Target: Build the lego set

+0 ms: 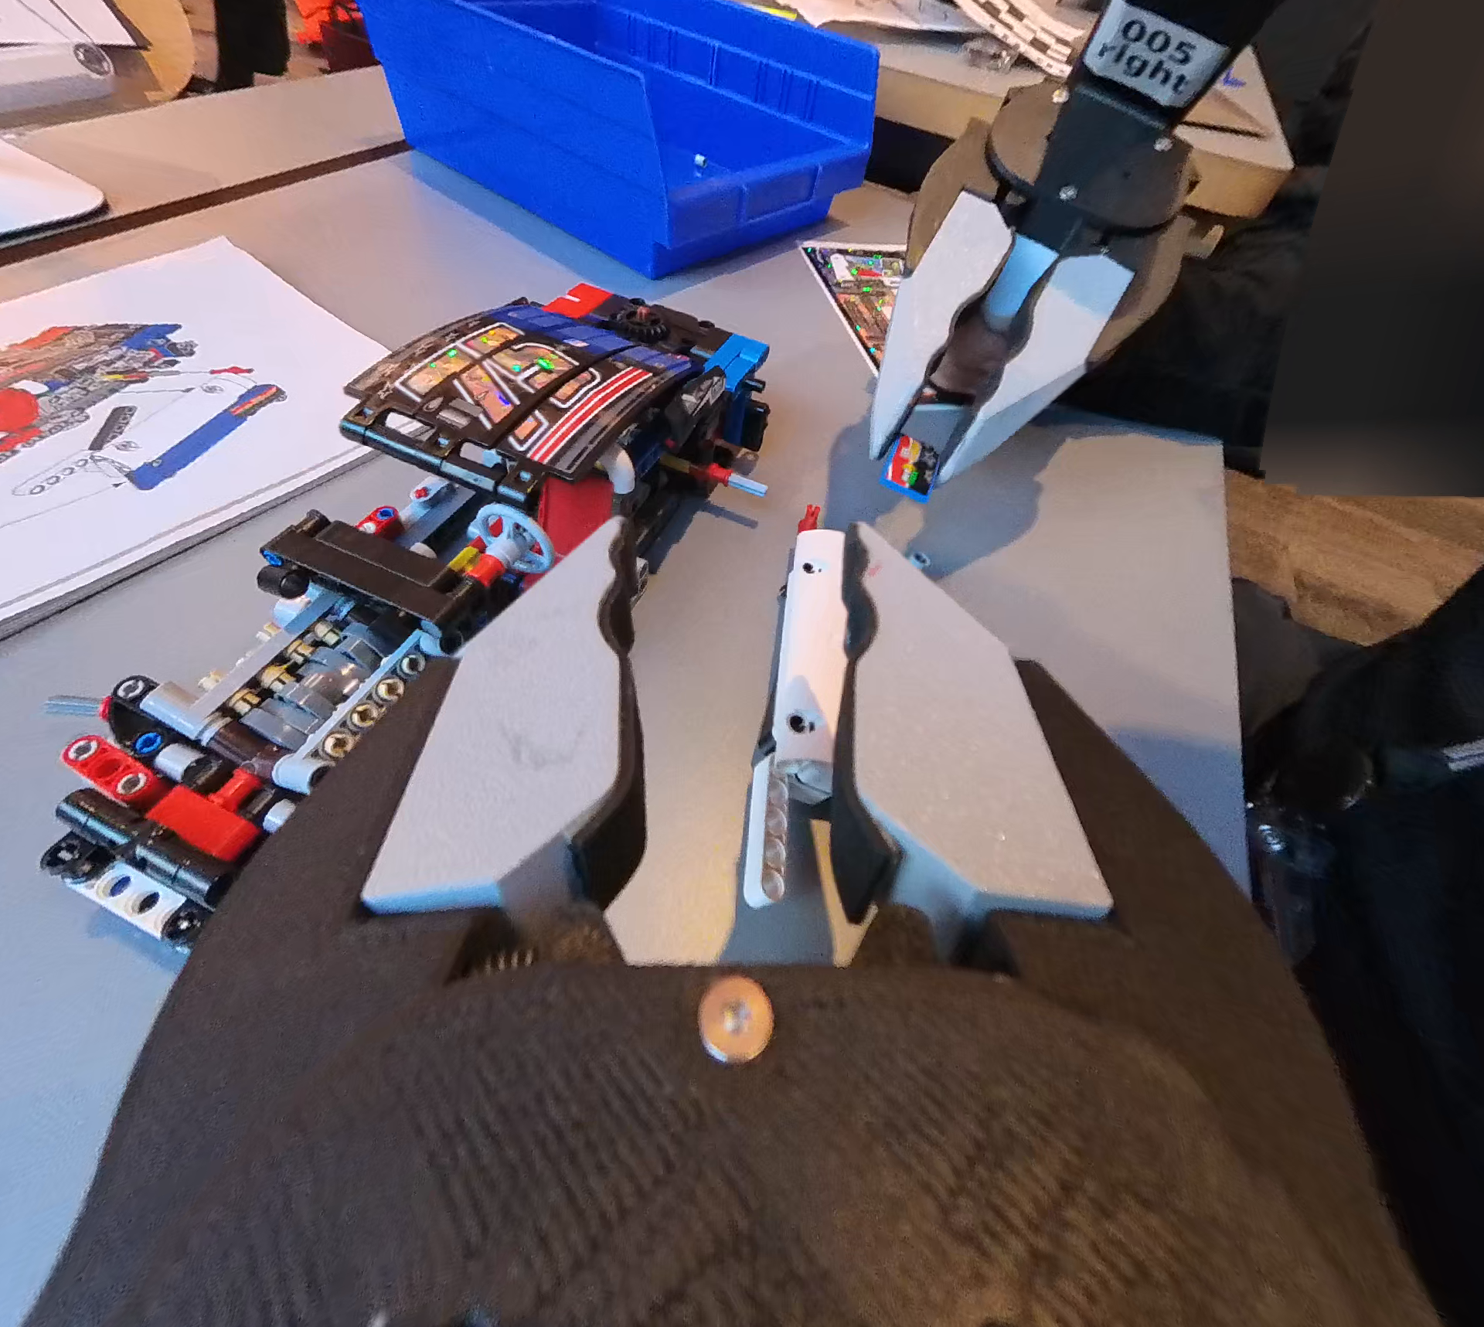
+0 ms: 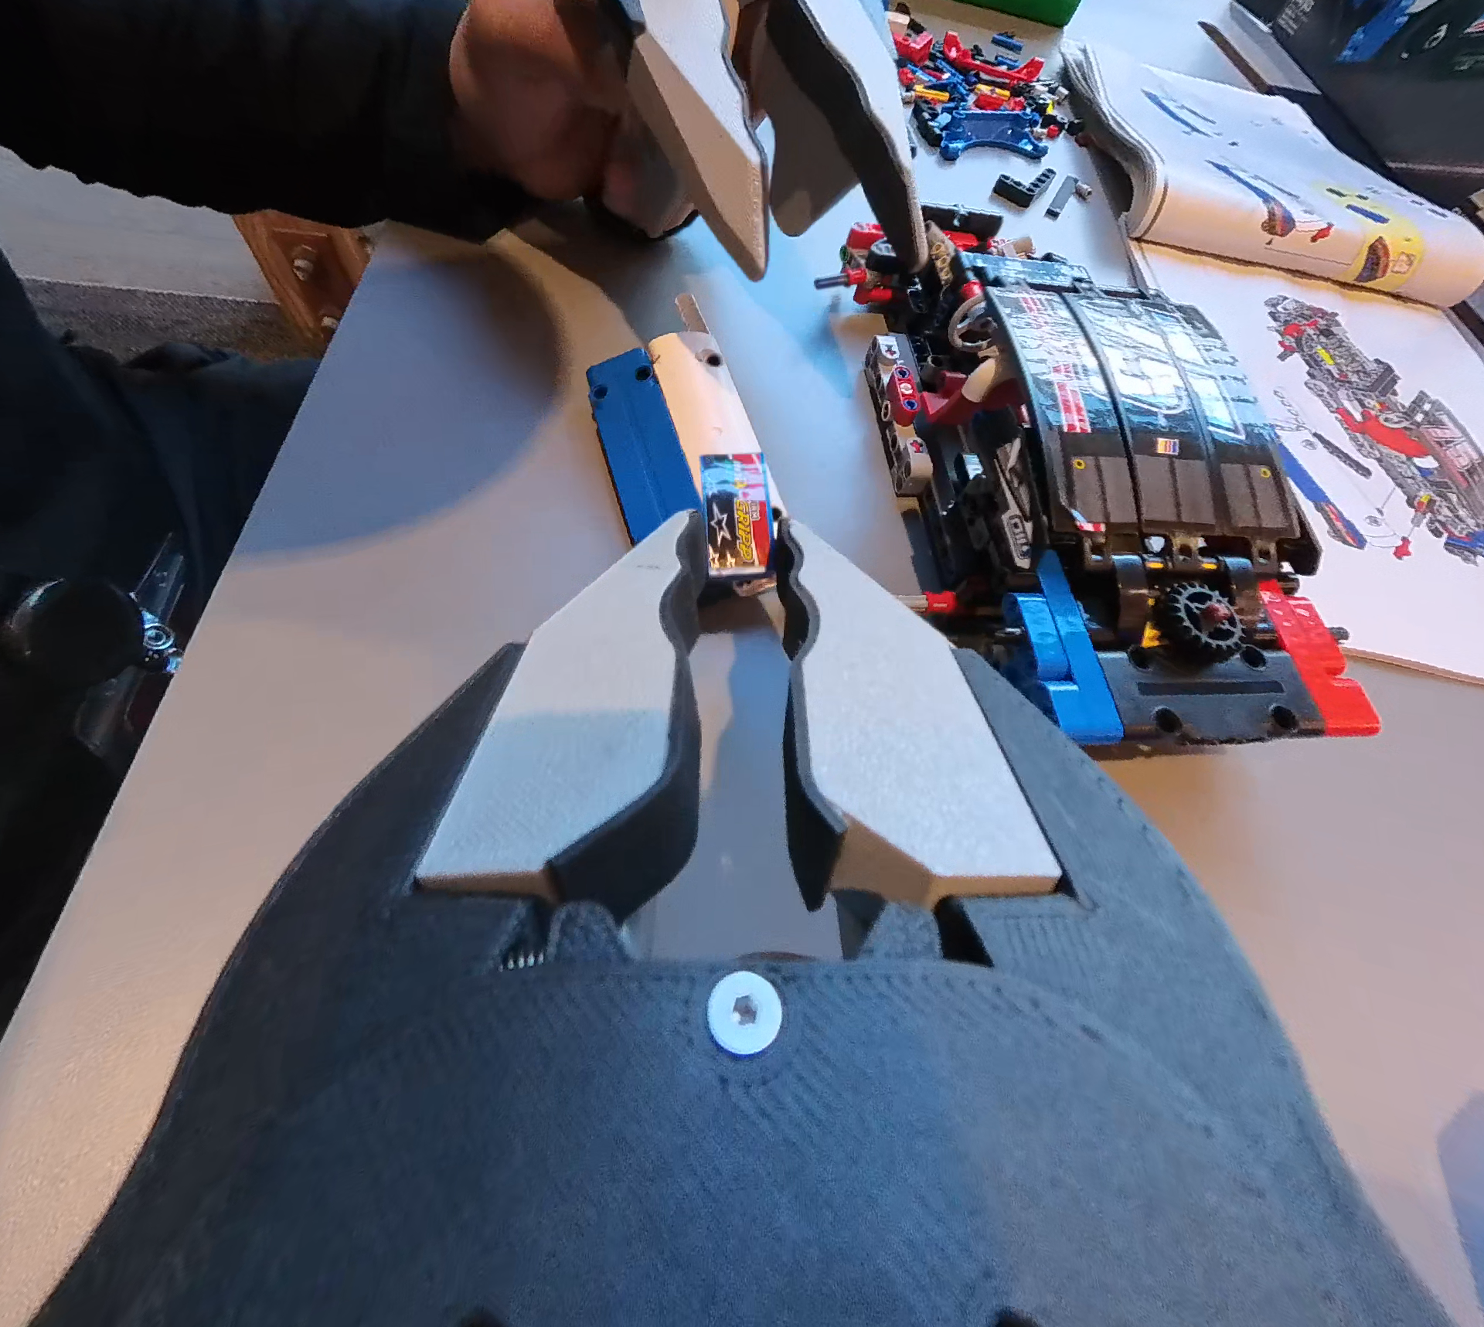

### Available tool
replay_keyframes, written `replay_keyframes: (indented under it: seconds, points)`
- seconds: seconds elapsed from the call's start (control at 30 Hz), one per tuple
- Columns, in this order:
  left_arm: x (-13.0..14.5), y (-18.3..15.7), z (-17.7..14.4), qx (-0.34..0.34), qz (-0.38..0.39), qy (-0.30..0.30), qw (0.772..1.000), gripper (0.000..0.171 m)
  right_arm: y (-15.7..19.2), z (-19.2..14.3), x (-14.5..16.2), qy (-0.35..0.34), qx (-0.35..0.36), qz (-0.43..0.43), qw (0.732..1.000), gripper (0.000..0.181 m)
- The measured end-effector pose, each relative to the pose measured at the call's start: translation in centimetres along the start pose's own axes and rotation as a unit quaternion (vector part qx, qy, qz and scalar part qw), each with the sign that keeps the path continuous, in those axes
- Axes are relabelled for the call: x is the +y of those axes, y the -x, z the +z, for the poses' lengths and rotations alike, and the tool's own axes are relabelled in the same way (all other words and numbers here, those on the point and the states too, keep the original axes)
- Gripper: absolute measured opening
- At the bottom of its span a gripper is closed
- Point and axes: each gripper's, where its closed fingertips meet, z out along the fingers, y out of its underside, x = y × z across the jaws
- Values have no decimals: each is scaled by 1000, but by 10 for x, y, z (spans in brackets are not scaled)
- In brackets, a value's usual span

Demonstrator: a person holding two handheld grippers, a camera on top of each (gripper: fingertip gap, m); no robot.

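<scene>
Half-built black car (image 2: 1124, 485) at three o'clock on tabletop (image 2: 450, 453); loose bricks (image 2: 972, 84) remaining. Right gripper (image 2: 735, 550) fingers pinching stickered panel (image 2: 735, 526); left gripper (image 1: 735, 550) fingers spread around white piece (image 1: 811, 646).

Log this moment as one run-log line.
left gripper: open, over white panel | right gripper: shut on stickered blue piece | car model: on table
</scene>
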Motion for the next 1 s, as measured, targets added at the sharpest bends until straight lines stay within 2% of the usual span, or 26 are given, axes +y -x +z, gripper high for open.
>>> replay_keyframes:
  seconds: [0.57,1.0]
  points:
    - [6,3,2,-33,28,24,999,45,-3,3,6,12,2,3,1000,15]
    - [3,15,-5,-56,4,12,998,44,-13,2,9,14,14,17,1000,14]
